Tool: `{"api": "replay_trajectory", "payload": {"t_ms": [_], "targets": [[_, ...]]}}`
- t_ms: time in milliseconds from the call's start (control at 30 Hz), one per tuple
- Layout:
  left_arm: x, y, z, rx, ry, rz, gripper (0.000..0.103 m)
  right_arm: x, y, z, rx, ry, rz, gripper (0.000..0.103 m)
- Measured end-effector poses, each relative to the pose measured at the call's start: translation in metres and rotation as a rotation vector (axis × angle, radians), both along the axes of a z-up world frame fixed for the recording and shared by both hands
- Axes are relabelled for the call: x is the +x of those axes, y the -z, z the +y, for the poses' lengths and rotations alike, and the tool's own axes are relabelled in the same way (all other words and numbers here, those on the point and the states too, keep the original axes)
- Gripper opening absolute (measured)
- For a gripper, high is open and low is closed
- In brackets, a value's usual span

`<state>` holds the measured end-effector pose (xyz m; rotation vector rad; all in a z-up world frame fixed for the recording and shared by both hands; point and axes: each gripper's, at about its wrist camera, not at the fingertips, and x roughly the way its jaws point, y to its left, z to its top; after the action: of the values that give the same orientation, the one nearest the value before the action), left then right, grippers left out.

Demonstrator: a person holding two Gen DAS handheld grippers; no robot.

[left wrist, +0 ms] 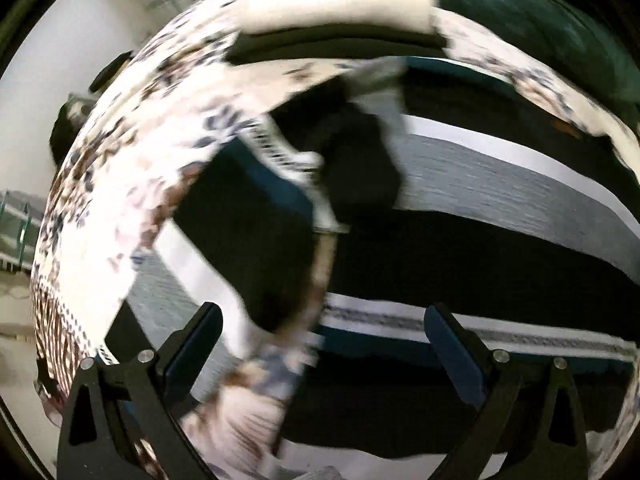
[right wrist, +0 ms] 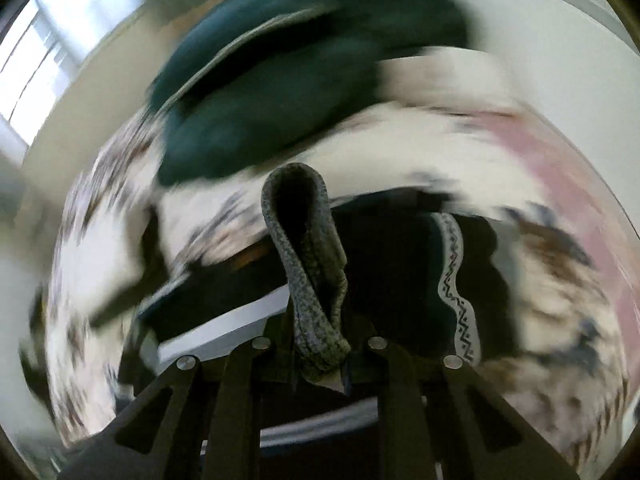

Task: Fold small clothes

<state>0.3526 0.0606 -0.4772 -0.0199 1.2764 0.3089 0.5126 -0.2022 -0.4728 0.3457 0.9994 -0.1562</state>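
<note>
A striped knit garment (left wrist: pixel 480 208) in grey, white, black and teal lies spread on a patterned cloth (left wrist: pixel 132 184). My left gripper (left wrist: pixel 324 340) is open above it, with the garment's folded edge between the fingers but not pinched. My right gripper (right wrist: pixel 320 352) is shut on the garment's grey ribbed band (right wrist: pixel 304 248), which loops up from the jaws. The right wrist view is heavily blurred.
A dark green garment (right wrist: pixel 280 92) lies on the patterned cloth behind the band. It shows at the top right in the left wrist view (left wrist: pixel 540 20). A folded white and black pile (left wrist: pixel 332 20) sits at the far edge. Pale walls and a window (right wrist: pixel 60 40) lie beyond.
</note>
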Motion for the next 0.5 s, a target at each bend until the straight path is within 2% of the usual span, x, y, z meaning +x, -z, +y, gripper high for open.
{"api": "replay_trajectory", "payload": {"t_ms": [100, 200, 267, 333, 400, 467, 500], "targets": [[0.000, 0.013, 0.032, -0.009, -0.047, 0.009, 0.103, 0.043, 0.043, 0.089, -0.083, -0.150, 0.063, 0.015], [0.000, 0.023, 0.049, -0.022, -0.073, 0.018, 0.103, 0.057, 0.081, 0.156, -0.159, -0.252, 0.124, 0.015], [-0.002, 0.029, 0.058, -0.029, -0.084, 0.023, 0.103, 0.055, 0.102, 0.185, -0.189, -0.297, 0.150, 0.015], [-0.003, 0.032, 0.063, -0.039, -0.087, 0.025, 0.103, 0.053, 0.115, 0.203, -0.218, -0.323, 0.172, 0.015], [-0.003, 0.034, 0.068, -0.046, -0.088, 0.030, 0.103, 0.056, 0.130, 0.207, -0.232, -0.347, 0.236, 0.016], [-0.005, 0.031, 0.074, -0.058, -0.090, 0.021, 0.103, 0.059, 0.138, 0.199, -0.152, -0.359, 0.295, 0.020], [-0.008, 0.027, 0.077, -0.068, -0.092, 0.016, 0.103, 0.055, 0.135, 0.189, -0.097, -0.364, 0.301, 0.029]]}}
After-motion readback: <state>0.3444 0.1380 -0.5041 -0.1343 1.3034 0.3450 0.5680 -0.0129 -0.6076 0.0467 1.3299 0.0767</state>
